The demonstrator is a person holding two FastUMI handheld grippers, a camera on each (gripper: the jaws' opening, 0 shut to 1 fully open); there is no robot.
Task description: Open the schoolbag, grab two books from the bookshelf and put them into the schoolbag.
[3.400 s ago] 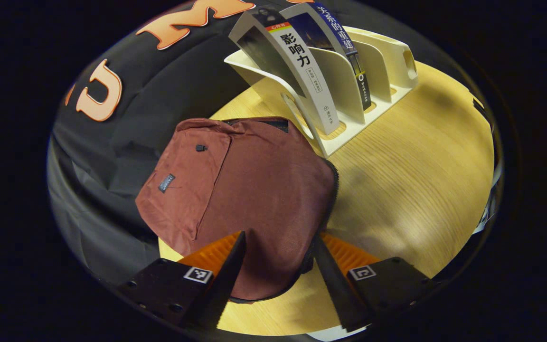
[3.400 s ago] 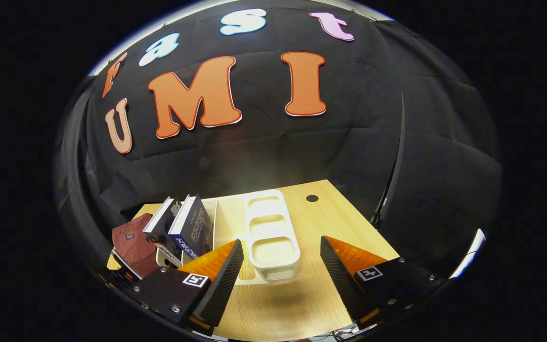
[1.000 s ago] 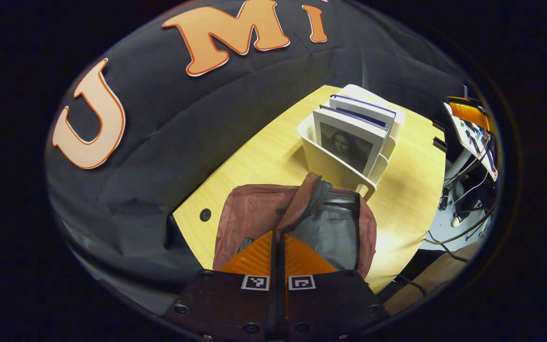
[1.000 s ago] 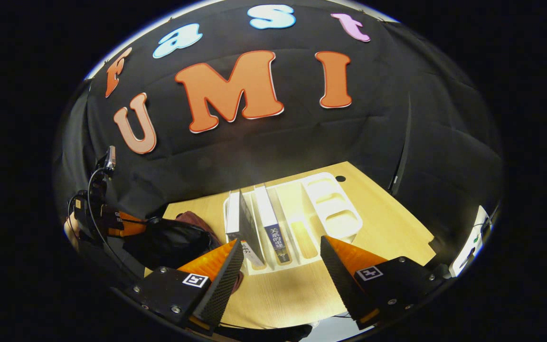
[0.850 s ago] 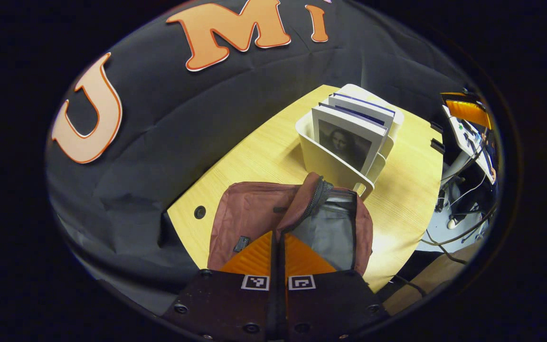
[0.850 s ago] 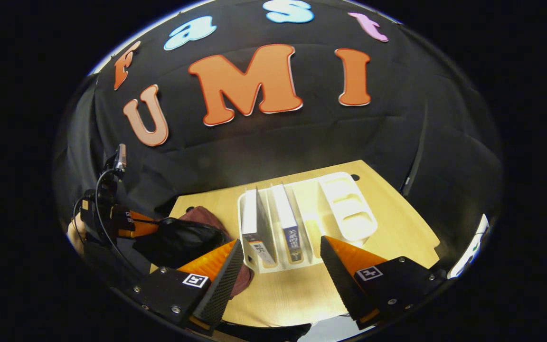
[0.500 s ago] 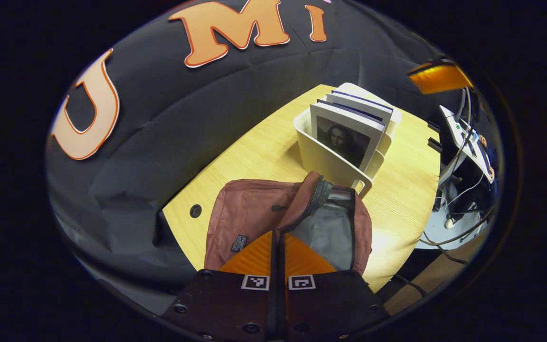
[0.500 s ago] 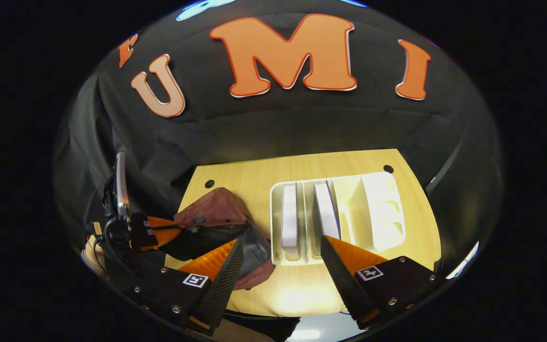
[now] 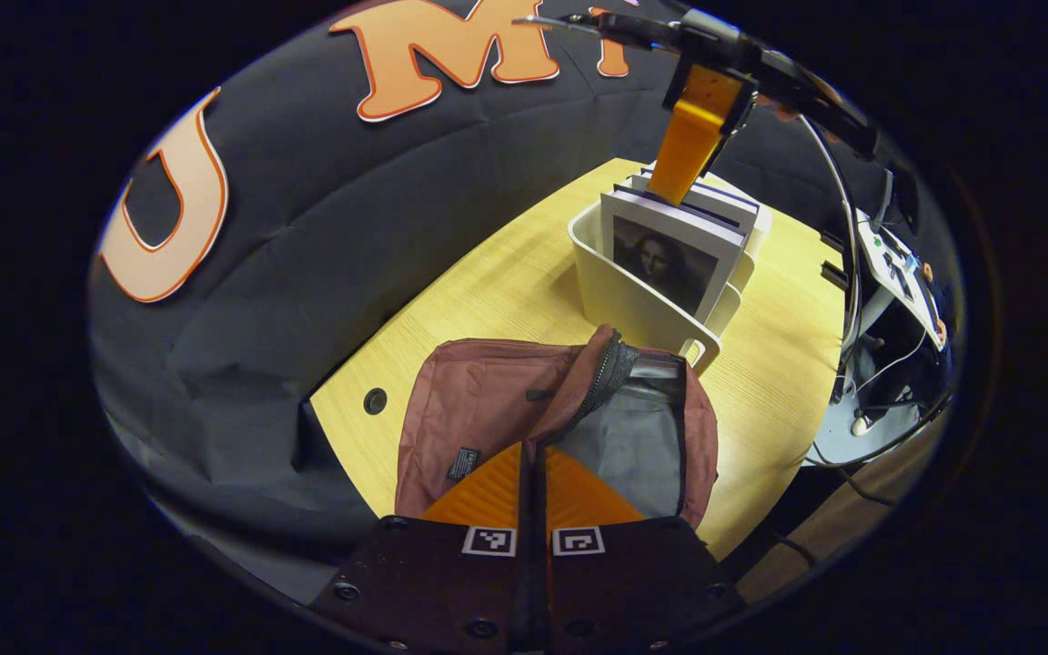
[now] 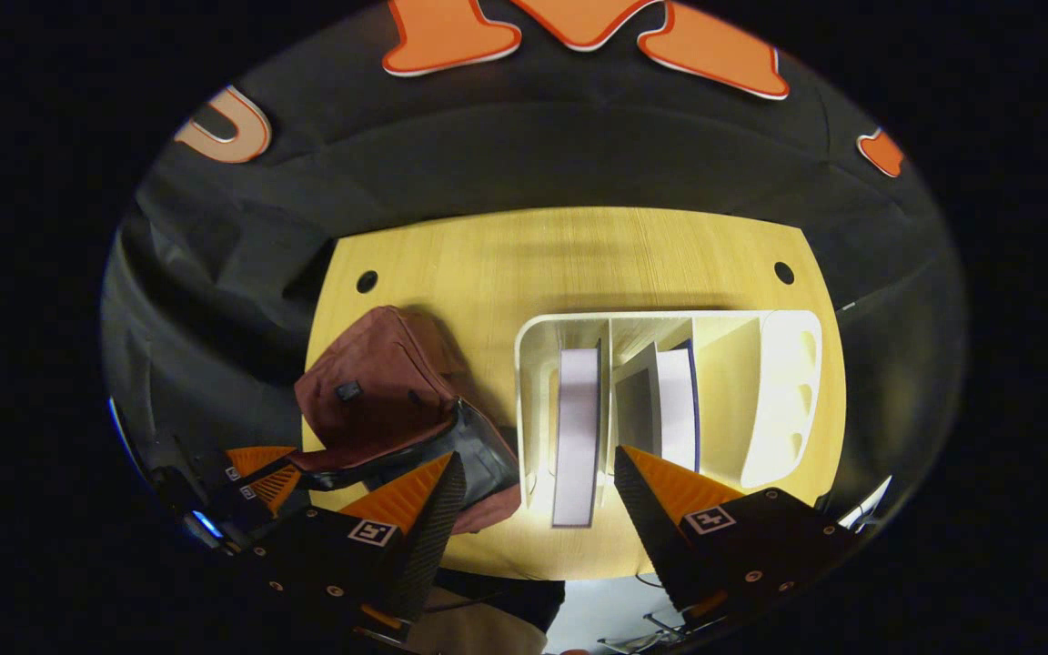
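The maroon schoolbag (image 9: 478, 409) lies on the wooden table (image 9: 506, 291) with its zip undone and grey lining (image 9: 633, 446) showing. My left gripper (image 9: 533, 450) is shut on the bag's front flap and holds it raised. Behind the bag, the white bookshelf (image 9: 633, 314) holds two upright books. The front book (image 9: 665, 264) has a portrait cover. My right gripper (image 10: 538, 464) is open and points down over the first book (image 10: 576, 428), with the second book (image 10: 674, 400) one slot to the right. Seen from the left gripper view, the right gripper (image 9: 670, 191) hangs just above the books' top edges.
The bookshelf's right-hand slots (image 10: 788, 391) hold nothing. Two cable holes (image 10: 367, 280) (image 10: 783, 272) sit near the table's far edge, by the black cloth wall. Past the table's edge in the left gripper view stands equipment with cables (image 9: 897, 273).
My right gripper has swung over the bookshelf and tipped downward, so it now looks down onto the books' top edges. My left gripper keeps the flap pinched and raised.
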